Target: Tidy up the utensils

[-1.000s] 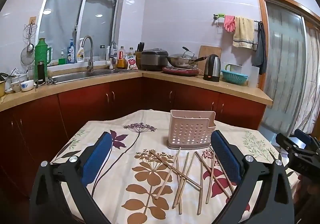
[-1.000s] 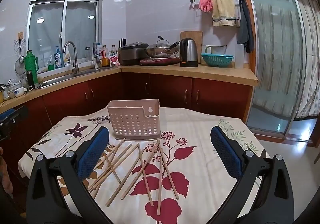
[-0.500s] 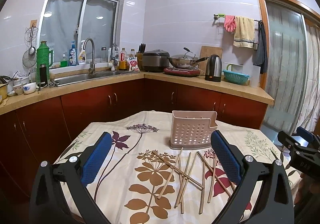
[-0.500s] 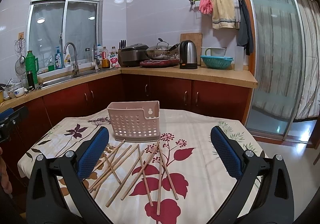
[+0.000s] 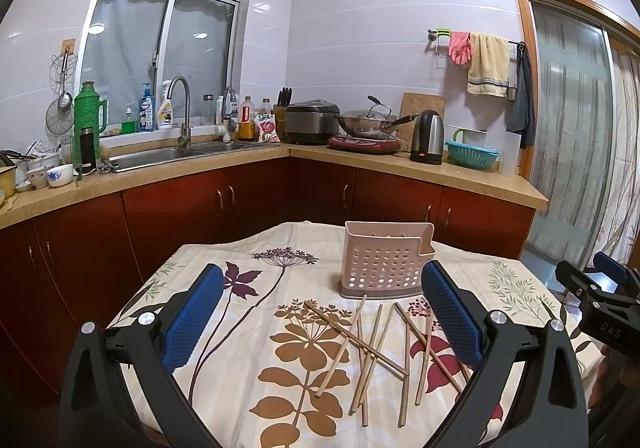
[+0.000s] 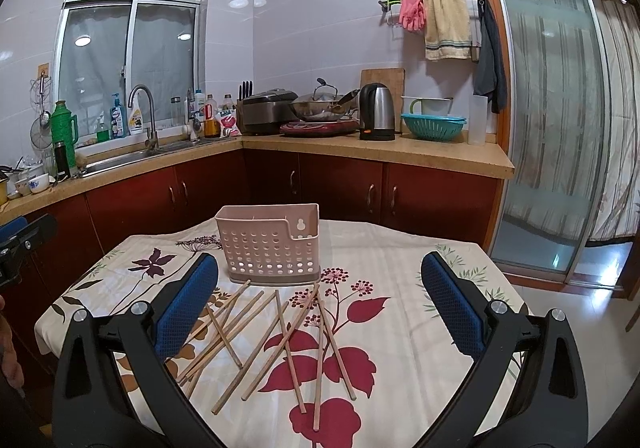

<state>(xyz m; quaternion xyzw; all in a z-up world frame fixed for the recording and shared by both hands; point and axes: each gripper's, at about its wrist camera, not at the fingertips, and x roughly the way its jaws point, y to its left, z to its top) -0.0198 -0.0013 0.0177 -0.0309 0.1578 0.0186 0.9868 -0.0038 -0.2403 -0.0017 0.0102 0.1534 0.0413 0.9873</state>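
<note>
Left tongs [image 5: 320,312] and right tongs [image 6: 318,300] both gape wide, empty, hovering above the near edge of the worktop [image 6: 404,248]. Under and just past them the chopsticks [image 6: 280,332] lie scattered and crossing on the floral cloth — a loose heap. Just beyond stands the holder [image 6: 269,250], upright, a few stick tips almost at its base.

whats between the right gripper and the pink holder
Loose chopsticks scattered on the tablecloth lie between the open right gripper and the holder, shown in the right wrist view.
</note>
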